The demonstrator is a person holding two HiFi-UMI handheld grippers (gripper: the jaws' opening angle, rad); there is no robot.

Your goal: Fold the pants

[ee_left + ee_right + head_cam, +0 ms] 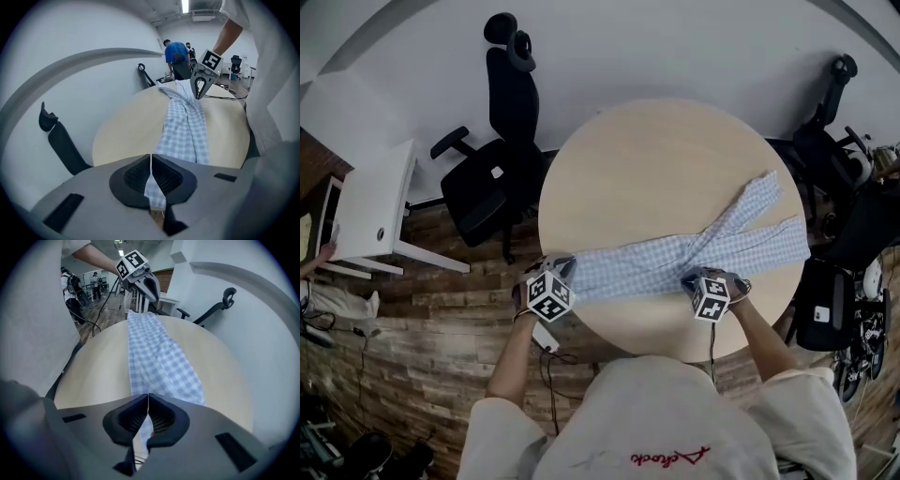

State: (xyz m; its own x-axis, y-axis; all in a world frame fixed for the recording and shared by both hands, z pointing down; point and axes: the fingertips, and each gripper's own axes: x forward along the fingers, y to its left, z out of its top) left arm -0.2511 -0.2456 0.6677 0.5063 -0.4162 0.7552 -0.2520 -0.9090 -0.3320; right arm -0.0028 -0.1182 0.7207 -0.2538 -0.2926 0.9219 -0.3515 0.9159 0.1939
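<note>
The person's pale shirt covers the near rim of the round pale wooden surface [647, 169], and the fabric pinched inside each set of jaws cannot be made out beyond a thin strip. The blue-and-white checked pants [675, 255] lie stretched across the near half of the surface, with the two legs crossing and fanning out to the right rim.

The far half of the surface is bare. A black office chair [492, 178] stands just off its left side, and a white desk [375, 202] stands farther left.

The left hand-held gripper [561, 272] sits at the left rim, tilted down, its jaws pressed together on the pants' end, which lifts off the edge there. The right hand-held gripper [698, 278] points more steeply down at the near edge of the cloth, its jaws clamped on the fabric too. Both forearms reach forward from the body.
</note>
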